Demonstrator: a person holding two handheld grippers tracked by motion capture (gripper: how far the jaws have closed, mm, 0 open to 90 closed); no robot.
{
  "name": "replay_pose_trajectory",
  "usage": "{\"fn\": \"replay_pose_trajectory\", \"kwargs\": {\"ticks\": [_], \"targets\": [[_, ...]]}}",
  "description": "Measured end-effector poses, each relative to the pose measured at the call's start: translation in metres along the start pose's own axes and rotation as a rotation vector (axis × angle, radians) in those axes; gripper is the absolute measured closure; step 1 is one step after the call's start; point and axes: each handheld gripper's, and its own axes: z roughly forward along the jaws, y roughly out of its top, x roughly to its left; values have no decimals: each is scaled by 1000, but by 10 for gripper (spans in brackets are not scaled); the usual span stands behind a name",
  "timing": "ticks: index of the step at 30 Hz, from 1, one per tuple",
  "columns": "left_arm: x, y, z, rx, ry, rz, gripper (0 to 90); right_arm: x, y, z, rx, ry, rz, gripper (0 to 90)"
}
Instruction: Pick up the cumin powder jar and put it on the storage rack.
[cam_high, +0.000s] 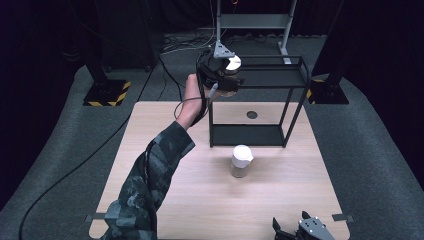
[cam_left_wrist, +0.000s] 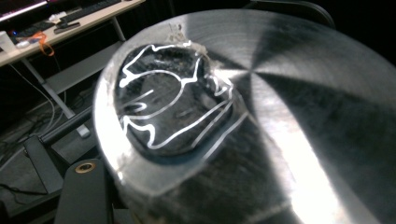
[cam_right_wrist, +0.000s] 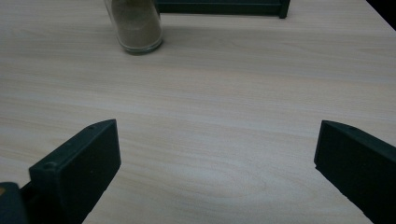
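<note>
While the left gripper (cam_high: 226, 75) is raised at the black rack's (cam_high: 295, 80) top shelf, its jaws are clamped on a jar (cam_high: 231, 70) with a white lid; its own view is mostly blocked by the jar's shiny lid (cam_left_wrist: 261, 102). Cut off at the table's (cam_high: 165, 150) near edge, the right gripper (cam_right_wrist: 217, 172) rests with jaws wide apart. Ahead of it stands a second jar (cam_right_wrist: 135, 23) of brown powder, top cropped.
</note>
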Motion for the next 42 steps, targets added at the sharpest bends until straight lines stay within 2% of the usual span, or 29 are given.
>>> {"fn": "replay_pose_trajectory", "kwargs": {"ticks": [8,12,24,31,38,42], "targets": [[12,7,3,-6,2,-49,308,0,0,0,1,0,-1,0],[15,11,6,0,7,-59,308,0,0,1,3,0,-2,0],[30,21,23,47,26,-129,308,-2,1,1,9,0,1,0],[35,27,34,90,20,-145,308,-2,0,1,8,-1,1,0],[42,27,39,93,10,-177,307,-3,1,0,11,2,-2,0],[44,29,42,100,17,-179,307,-2,1,0,10,2,-5,0]]}}
